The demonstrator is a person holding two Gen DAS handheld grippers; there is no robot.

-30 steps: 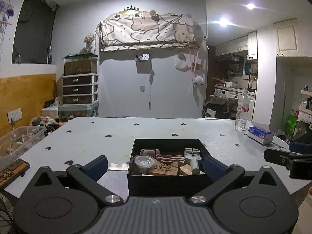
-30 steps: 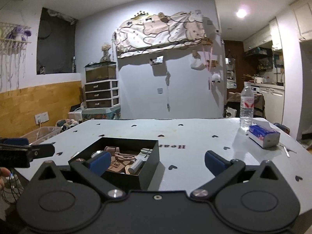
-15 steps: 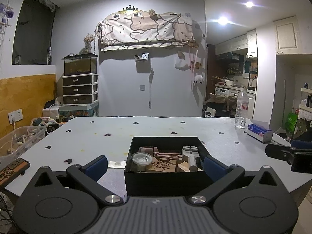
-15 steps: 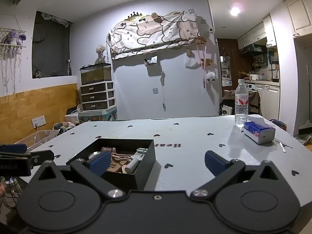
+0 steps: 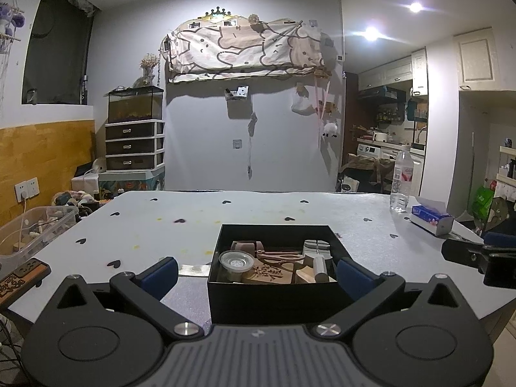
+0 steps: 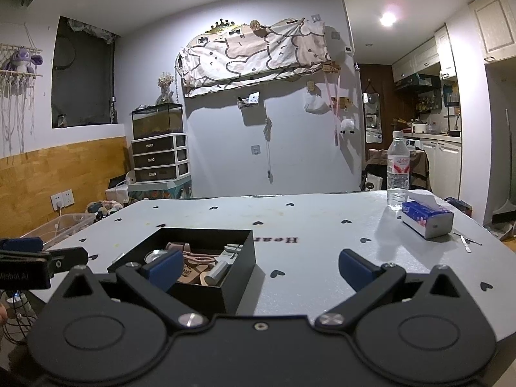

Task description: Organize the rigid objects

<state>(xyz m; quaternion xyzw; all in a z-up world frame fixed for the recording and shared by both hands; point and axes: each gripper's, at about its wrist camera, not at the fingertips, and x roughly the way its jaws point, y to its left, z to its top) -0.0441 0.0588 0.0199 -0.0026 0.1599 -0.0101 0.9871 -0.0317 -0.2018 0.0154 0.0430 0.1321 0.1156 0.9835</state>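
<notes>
Left wrist view looks across a pale grey table (image 5: 258,219) dotted with small dark hearts, in a dim room with grey walls, wood panelling at the left and a kitchen at the right. A black box (image 5: 274,293) sits near the table's near edge, directly ahead of the left gripper (image 5: 254,274), whose blue-padded fingers are spread wide to either side of it, holding nothing. Inside lie a round clear lid (image 5: 236,260), a carved wooden block (image 5: 269,272), pinkish scissors (image 5: 280,255) and a pale cylinder (image 5: 319,267), all rigid and jumbled together.

Right wrist view shows the same box (image 6: 206,287) off to the left, by the near edge, with the right gripper (image 6: 258,267) over bare table, fingers spread and empty. This view shows more clearly a plastic water bottle (image 6: 398,171) and a blue tissue pack (image 6: 425,219) near the far right corner, plus upside-down lettering printed on the tabletop. Only the left view shows a brown patterned slab (image 5: 22,277) at the left edge.
</notes>
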